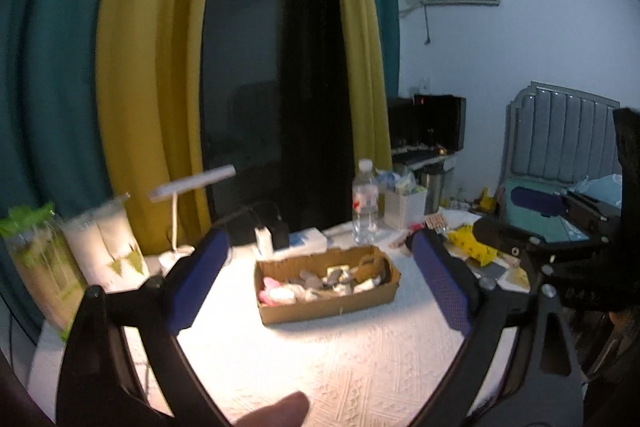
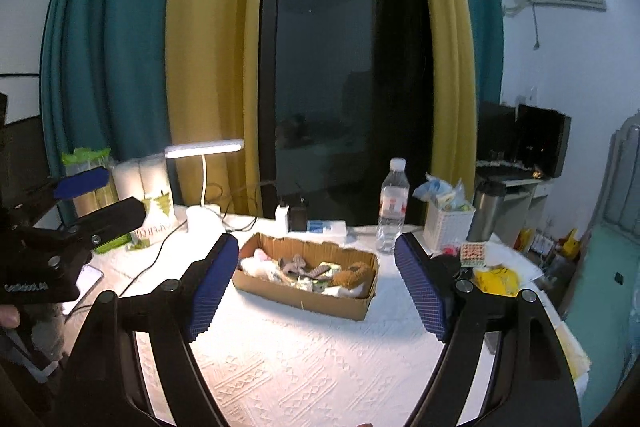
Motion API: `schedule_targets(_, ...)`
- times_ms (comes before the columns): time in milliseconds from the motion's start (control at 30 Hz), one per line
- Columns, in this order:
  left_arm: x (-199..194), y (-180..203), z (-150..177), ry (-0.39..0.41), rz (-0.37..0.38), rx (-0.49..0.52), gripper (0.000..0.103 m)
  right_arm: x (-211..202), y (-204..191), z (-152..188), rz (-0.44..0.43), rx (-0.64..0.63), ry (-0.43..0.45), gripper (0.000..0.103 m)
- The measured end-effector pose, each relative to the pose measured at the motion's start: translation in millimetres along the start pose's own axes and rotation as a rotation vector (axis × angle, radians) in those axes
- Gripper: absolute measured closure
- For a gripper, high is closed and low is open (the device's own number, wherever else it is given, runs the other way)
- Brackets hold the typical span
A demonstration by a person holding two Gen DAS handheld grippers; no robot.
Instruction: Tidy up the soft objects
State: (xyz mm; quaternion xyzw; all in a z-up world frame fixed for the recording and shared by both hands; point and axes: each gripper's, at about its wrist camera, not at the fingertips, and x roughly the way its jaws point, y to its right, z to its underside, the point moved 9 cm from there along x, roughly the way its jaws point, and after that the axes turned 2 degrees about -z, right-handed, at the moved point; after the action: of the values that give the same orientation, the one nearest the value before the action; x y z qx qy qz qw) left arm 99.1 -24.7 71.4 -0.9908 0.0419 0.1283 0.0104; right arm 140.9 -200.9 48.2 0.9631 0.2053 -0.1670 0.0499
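Note:
A shallow cardboard box (image 1: 332, 303) stands on the white table and holds several soft items, among them a pink one (image 1: 267, 291) at its left end. The box also shows in the right wrist view (image 2: 304, 297), with a brown plush piece (image 2: 352, 275) and grey fabric (image 2: 298, 265) inside. My left gripper (image 1: 320, 279) is open and empty, held above the table in front of the box. My right gripper (image 2: 316, 279) is open and empty, also in front of the box. The left gripper (image 2: 100, 195) appears at the left edge of the right wrist view.
A desk lamp (image 2: 204, 151), paper rolls (image 2: 148, 183), a charger (image 2: 290, 215), a water bottle (image 2: 392, 207) and a white basket (image 2: 448, 227) line the table's far edge. Yellow packets (image 2: 496, 279) lie at the right. Curtains and a dark window stand behind.

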Motion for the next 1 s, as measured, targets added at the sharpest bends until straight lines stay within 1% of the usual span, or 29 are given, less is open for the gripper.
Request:
schedule_targets(167, -13.9, -7.1, -10.7, 0.028, -0.016, -0.011, 0.008, -15.3, -0.8, -11.7, 0.022, 0.001, 0.019, 0.02)
schedule_targets(333, -18.2, -14.8, -17.9, 0.048, -0.02, -0.033, 0.008, -22.1, -2.3, -20.8, 0.029, -0.014, 0.035, 0.02)
schedule_targets(600, -15.4, -14.5, -15.0, 0.036, -0.015, -0.034, 0.008, -22.4, -1.2, -20.5, 0.028, -0.01, 0.03, 0.02)
schedule_targets(833, -11.5, -15.9, -12.8, 0.029, -0.033, -0.037, 0.008, -20.1, 5.0, -18.6, 0.028, -0.001, 0.026, 0.02)
schedule_targets(1000, -9.8, -14.0, -11.7, 0.025, -0.03, -0.033, 0.008, -19.6, 9.7, -19.2, 0.033, 0.004, 0.029, 0.02)
